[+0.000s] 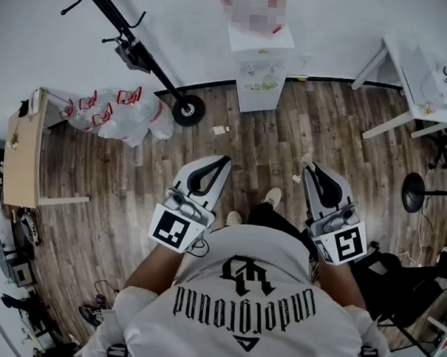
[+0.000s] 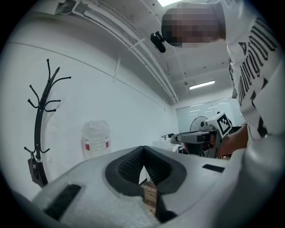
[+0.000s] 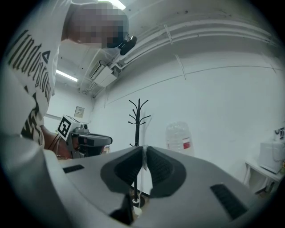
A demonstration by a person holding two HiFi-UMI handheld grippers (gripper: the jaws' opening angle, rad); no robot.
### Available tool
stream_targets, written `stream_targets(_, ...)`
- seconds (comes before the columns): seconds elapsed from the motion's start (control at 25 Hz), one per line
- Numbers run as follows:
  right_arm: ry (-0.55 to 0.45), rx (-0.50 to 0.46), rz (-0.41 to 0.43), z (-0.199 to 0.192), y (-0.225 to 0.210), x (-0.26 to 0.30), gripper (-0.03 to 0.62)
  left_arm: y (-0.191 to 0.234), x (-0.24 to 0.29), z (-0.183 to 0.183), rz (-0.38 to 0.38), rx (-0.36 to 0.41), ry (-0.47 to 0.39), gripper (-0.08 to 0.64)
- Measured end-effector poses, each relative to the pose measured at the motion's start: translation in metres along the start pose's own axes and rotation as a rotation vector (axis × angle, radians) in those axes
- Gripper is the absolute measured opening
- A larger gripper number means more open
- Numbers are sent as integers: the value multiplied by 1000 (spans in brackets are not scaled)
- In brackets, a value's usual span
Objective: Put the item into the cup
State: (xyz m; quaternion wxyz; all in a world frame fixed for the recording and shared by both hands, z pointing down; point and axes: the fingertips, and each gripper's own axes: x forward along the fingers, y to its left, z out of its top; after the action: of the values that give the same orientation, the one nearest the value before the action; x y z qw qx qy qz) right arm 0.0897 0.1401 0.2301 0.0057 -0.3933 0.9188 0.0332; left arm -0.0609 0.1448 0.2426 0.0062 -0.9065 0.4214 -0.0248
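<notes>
I stand over a wooden floor with both grippers held out at waist height. My right gripper (image 1: 307,167) (image 3: 143,149) is shut on a thin pale item (image 3: 144,158), a narrow whitish strip pinched between the black pads. My left gripper (image 1: 226,159) (image 2: 143,149) is shut, its pads meeting at the tips with nothing between them. Each gripper shows in the other's view: the right gripper (image 2: 200,136) and the left gripper (image 3: 84,138). No cup is in any view.
A white water dispenser (image 1: 259,65) with its bottle (image 2: 95,138) (image 3: 179,137) stands at the wall ahead. A black coat rack (image 1: 133,44) (image 3: 138,122) and tied plastic bags (image 1: 115,114) stand to the left. A wooden table (image 1: 21,154) is far left, a white table (image 1: 424,79) and a fan (image 1: 415,193) right.
</notes>
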Motion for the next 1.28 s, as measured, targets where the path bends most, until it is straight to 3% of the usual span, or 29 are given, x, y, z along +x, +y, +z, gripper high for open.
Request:
stream_targets(0.52, 10, 30, 46, -21, -115, 14, 38, -1, 125, -3, 21, 10, 0, 8)
stream_targets(0.96, 11, 34, 46, -24, -153, 28, 38, 7, 168, -5, 19, 12, 4, 8)
stream_targets(1.28, 49, 29, 24, -46, -177, 75, 38, 53, 202, -14, -5, 17, 7, 8)
